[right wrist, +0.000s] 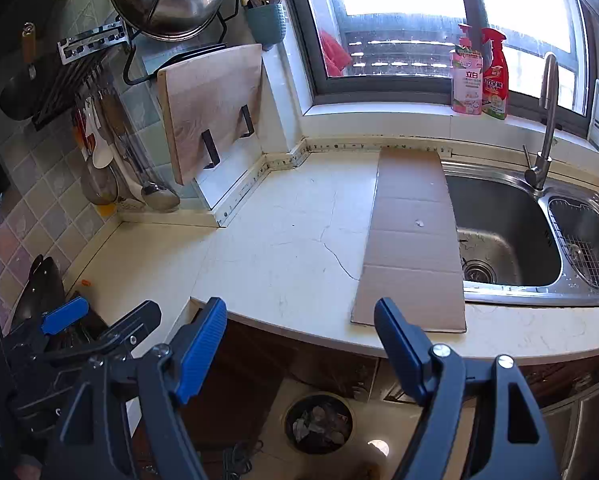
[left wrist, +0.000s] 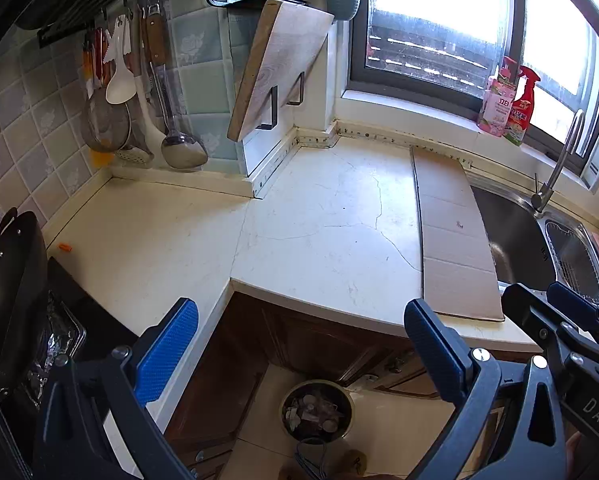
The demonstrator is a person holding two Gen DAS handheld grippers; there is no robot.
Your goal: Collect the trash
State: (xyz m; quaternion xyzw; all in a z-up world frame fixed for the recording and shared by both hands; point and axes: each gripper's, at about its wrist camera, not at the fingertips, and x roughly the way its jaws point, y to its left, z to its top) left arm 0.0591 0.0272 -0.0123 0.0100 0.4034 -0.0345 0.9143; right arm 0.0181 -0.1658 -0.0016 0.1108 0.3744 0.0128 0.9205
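A round trash bin (left wrist: 316,411) with crumpled scraps stands on the floor below the counter; it also shows in the right wrist view (right wrist: 319,423). My left gripper (left wrist: 301,320) is open and empty, held above the counter's front edge over the bin. My right gripper (right wrist: 300,316) is open and empty, beside it to the right. A flat cardboard sheet (left wrist: 455,240) lies on the white counter (left wrist: 319,220) next to the sink, seen too in the right wrist view (right wrist: 413,236). A small white scrap (right wrist: 419,223) lies on the cardboard. A small orange bit (left wrist: 64,247) lies at the counter's left.
A steel sink (right wrist: 503,236) with faucet (right wrist: 543,128) is on the right. A cutting board (left wrist: 275,68) and hanging utensils (left wrist: 139,92) line the back wall. A black wok (left wrist: 11,300) sits at the left. Two spray bottles (right wrist: 479,76) stand on the windowsill.
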